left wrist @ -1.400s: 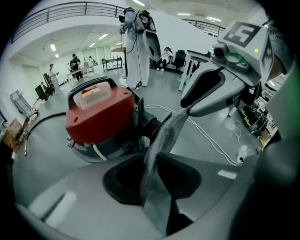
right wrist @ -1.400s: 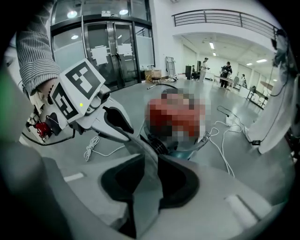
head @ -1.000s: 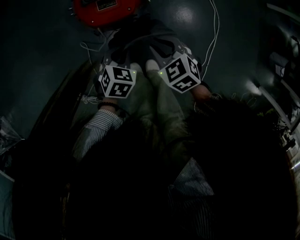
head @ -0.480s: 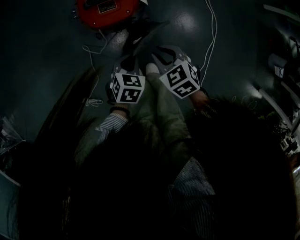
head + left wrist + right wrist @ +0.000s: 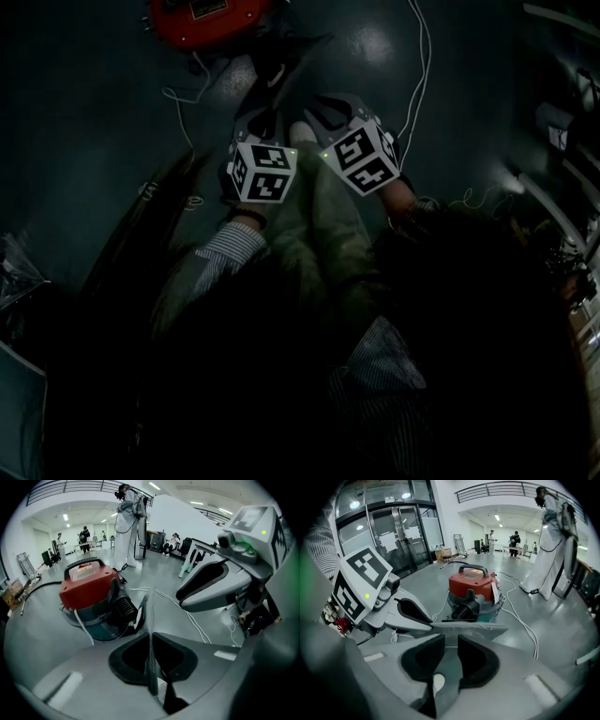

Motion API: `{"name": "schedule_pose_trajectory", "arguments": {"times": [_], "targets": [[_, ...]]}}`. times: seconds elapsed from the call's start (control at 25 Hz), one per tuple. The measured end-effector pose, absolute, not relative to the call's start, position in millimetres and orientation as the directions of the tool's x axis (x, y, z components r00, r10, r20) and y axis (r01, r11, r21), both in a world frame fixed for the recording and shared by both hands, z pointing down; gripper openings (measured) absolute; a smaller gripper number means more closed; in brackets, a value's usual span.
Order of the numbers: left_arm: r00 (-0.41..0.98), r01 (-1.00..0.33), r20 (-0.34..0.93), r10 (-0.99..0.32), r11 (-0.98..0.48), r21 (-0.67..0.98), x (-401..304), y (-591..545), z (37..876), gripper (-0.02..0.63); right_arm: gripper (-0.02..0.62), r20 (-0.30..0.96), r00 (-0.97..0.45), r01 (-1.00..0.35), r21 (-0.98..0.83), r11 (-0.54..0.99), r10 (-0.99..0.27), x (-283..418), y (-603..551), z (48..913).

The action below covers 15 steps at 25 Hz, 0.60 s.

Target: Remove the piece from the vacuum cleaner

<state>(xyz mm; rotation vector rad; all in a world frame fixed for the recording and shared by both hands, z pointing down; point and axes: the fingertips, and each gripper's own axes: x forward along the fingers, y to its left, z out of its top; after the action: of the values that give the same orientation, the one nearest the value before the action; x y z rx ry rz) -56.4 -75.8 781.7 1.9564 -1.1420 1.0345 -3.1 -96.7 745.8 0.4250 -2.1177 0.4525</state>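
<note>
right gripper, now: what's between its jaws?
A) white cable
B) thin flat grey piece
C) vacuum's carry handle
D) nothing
B: in the right gripper view the right gripper has its jaws clamped on the thin flat grey piece, while the red vacuum cleaner stands apart on the floor beyond.

i see a person in a white coverall [image 5: 555,541] standing on the glossy grey floor [image 5: 572,606]. glass doors [image 5: 401,536] stand at left. a balcony railing [image 5: 497,491] runs overhead. more people [image 5: 515,540] stand well beyond.
</note>
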Motion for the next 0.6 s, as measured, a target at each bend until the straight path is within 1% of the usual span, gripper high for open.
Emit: {"name": "schedule_pose_trajectory", "arguments": {"times": [0.12,0.36,0.6], "targets": [[0.336,-0.887,0.862,-0.38,-0.435,0.155,-44,-63,781,0.029,0.077,0.834,-0.535,-0.46,-0.158,0.874,-0.131,-2,-96,746],[0.338,-0.905,0.861,-0.38,-0.383,0.187,-50,-48,771,0.029,0.077,0.828,-0.547,-0.458,-0.171,0.872,-0.125,-3,-93,739],[0.341,-0.922,0.854,-0.393,-0.317,0.222,-56,-34,724,0.029,0.077,0.801,-0.59,-0.463,-0.23,0.856,-0.104,-8,-80,690]]}}
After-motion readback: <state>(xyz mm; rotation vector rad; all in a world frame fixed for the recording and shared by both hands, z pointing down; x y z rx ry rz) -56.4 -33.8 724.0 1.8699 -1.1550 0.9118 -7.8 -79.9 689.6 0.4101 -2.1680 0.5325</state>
